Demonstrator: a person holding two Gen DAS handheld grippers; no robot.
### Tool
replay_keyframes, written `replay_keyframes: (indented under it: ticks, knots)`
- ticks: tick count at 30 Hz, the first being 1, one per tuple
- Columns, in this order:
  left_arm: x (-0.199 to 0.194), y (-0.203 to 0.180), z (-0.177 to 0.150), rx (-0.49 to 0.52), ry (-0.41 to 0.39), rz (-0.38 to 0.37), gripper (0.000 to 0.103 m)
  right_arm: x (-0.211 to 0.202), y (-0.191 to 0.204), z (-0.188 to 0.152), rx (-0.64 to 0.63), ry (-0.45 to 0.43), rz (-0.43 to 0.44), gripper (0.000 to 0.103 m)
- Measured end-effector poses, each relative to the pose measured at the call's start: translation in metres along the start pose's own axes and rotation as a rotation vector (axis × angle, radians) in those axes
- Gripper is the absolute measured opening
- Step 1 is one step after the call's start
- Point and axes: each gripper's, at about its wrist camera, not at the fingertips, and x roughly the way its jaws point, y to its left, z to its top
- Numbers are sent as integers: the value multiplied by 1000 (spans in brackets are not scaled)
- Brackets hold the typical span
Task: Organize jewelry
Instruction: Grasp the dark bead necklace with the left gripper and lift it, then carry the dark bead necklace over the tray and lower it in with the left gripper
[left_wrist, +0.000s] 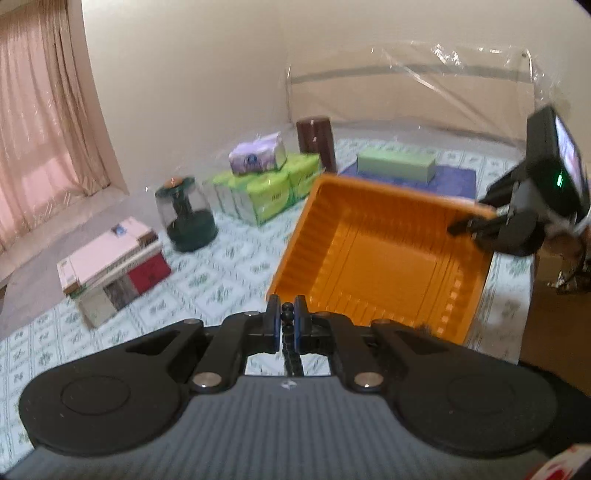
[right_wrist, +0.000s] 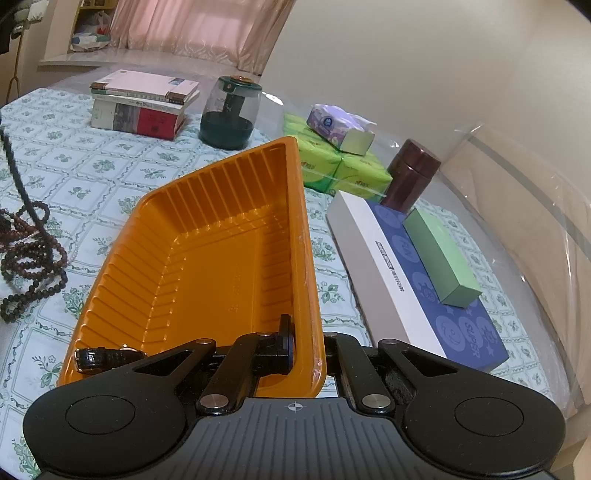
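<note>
My left gripper (left_wrist: 287, 321) is shut on a black bead necklace (left_wrist: 289, 325) that hangs down between the fingers, just in front of the near rim of the orange tray (left_wrist: 384, 254). My right gripper (right_wrist: 306, 347) is shut on the tray's side wall (right_wrist: 308, 280), one finger inside and one outside; it also shows in the left wrist view (left_wrist: 465, 226) at the tray's far right rim. A black wristwatch (right_wrist: 107, 357) lies in the tray's near corner. A pile of dark bead necklaces (right_wrist: 29, 254) lies on the tablecloth left of the tray.
On the floral tablecloth (right_wrist: 92, 162) stand a stack of books (right_wrist: 144, 105), a dark green domed jar (right_wrist: 229, 114), green tissue packs (right_wrist: 332, 166), a brown canister (right_wrist: 412, 175), and a blue-white box (right_wrist: 413, 280) with a green box (right_wrist: 443, 258) on it. Clear plastic sheeting (right_wrist: 517, 206) lines the wall.
</note>
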Motion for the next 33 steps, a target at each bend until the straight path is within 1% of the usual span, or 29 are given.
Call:
replay_keyframes:
  ticks: [5, 14, 21, 33]
  knots:
    - [-9, 1, 25, -10, -52, -15, 6, -1, 1, 1, -3, -4, 1, 4]
    - [-28, 3, 74, -40, -173, -29, 6, -1, 0, 1, 1, -7, 1, 4]
    - [-44, 3, 108, -44, -255, -42, 6, -1, 0, 2, 3, -7, 1, 4]
    - [-55, -10, 148, -5, -338, -69, 6, -1, -1, 1, 1, -9, 1, 4]
